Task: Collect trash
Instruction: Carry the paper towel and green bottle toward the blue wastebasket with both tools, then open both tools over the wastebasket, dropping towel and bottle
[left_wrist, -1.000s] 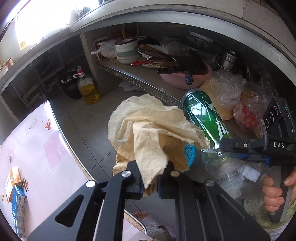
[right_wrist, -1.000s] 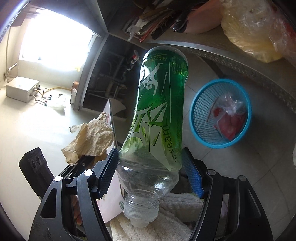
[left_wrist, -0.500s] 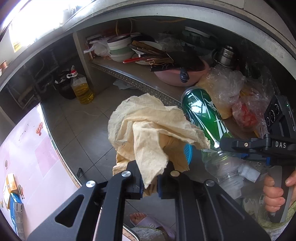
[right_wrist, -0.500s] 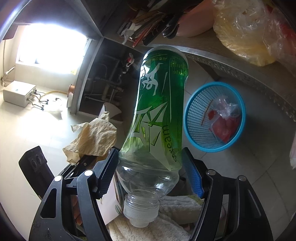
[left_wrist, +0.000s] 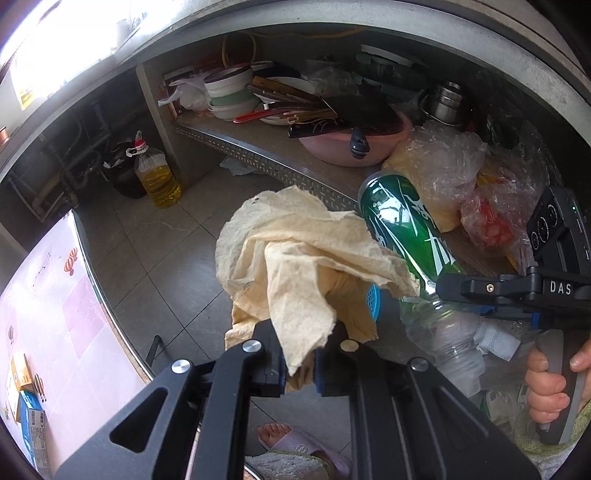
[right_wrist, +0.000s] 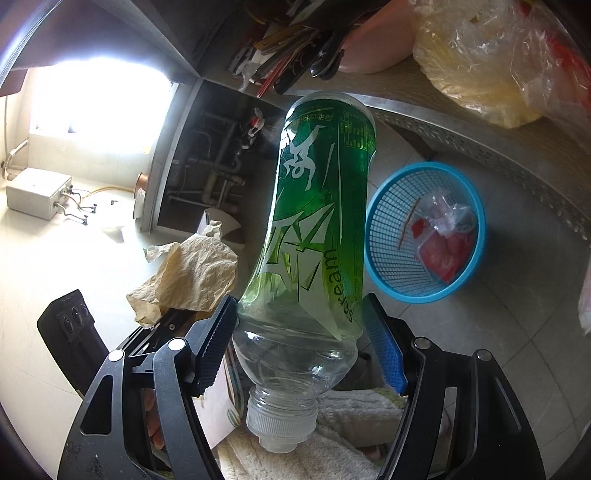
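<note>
My left gripper (left_wrist: 300, 369) is shut on a crumpled beige paper towel (left_wrist: 295, 266), held up over the tiled floor. The towel also shows in the right wrist view (right_wrist: 192, 273). My right gripper (right_wrist: 299, 332) is shut on an empty green-labelled plastic bottle (right_wrist: 317, 221), cap end toward the camera, base pointing away. The bottle also shows in the left wrist view (left_wrist: 406, 236), just right of the towel. A blue mesh trash basket (right_wrist: 388, 273) stands on the floor below and right of the bottle, with red and clear plastic wrappers inside. In the left wrist view only a sliver of the basket (left_wrist: 373, 301) shows behind the towel.
A low metal shelf (left_wrist: 280, 144) holds a pink basin (left_wrist: 351, 144), bowls, utensils and plastic bags (left_wrist: 443, 173). An oil jug (left_wrist: 155, 177) stands on the floor at the left. A pink-topped table (left_wrist: 55, 314) edge lies at lower left. A slippered foot (left_wrist: 291, 443) is below.
Both grippers have moved forward and down toward the floor with their loads. The blue basket has grown larger and shifted right in the right wrist view. The table has slid left.
</note>
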